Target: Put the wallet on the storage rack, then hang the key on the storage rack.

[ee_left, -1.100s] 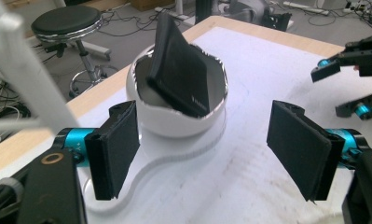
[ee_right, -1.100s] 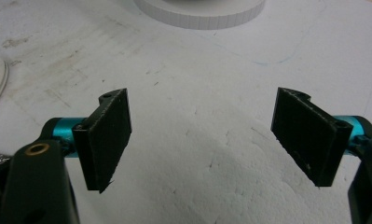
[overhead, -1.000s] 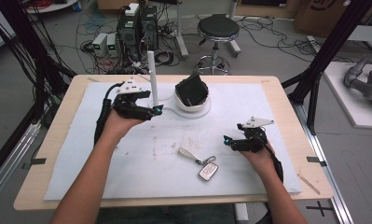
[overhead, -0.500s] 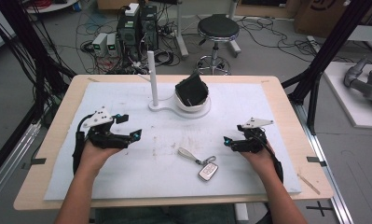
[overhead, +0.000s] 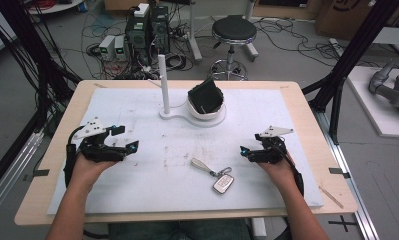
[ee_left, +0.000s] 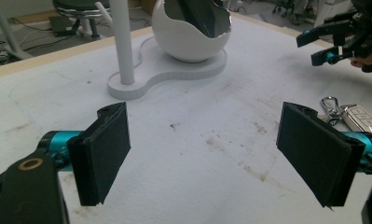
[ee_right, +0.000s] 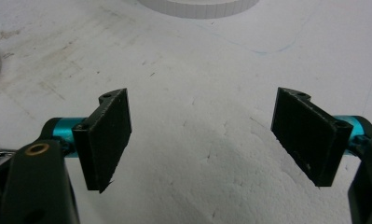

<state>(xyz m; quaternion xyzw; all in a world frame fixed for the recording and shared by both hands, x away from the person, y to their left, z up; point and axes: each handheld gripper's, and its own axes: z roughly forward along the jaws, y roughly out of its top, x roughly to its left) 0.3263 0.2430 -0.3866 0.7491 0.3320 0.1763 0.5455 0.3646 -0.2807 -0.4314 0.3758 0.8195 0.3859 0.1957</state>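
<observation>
Car key fob (overhead: 223, 183) with strap lies on the worktop (overhead: 137, 200), long axis slanting away toward the left gripper (overhead: 123, 146). We judge the right gripper (overhead: 247, 151) nearer: fob just inward, slightly back. Both grippers released, nothing between jaws.

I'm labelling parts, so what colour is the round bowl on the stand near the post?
White; the bowl shows best in the left gripper view.

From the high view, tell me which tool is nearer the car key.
The right tool. The car key lies on the white mat just inward of it and toward the person, while the left tool sits well across the mat, near its left edge.
</observation>
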